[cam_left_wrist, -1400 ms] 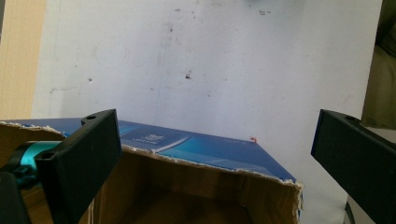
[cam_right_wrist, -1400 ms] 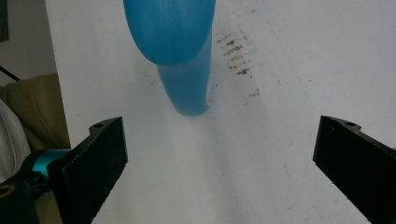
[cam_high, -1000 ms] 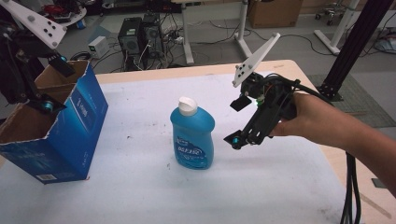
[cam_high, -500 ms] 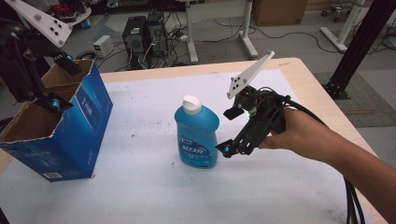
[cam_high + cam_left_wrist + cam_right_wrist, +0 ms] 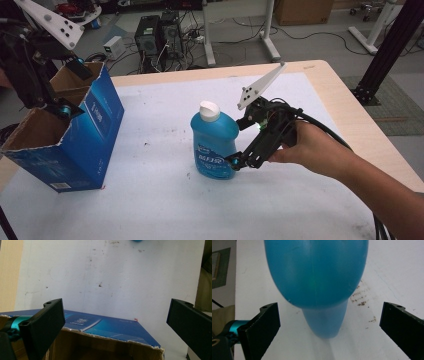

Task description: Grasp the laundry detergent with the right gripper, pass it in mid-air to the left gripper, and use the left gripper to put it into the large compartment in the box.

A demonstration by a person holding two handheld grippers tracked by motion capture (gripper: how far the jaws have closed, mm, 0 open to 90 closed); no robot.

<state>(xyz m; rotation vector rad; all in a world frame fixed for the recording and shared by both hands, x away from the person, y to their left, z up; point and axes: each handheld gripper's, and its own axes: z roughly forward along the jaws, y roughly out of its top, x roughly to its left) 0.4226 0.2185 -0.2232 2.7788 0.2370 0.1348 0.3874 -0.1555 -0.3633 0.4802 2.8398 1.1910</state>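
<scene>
Right gripper [image 5: 239, 162] spread wide at the blue bottle [image 5: 215, 142], upright mid-table; left gripper [image 5: 113, 325] gapes over the box [image 5: 75, 150] at far left. Best to centre, then squeeze squarely.

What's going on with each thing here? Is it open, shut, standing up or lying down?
Bottle: upright on the table, white cap on.
Box: upright, top flaps open.
Right gripper: open, fingers either side of the bottle, not squeezing yet.
Left gripper: open, above the box's open top.
</scene>
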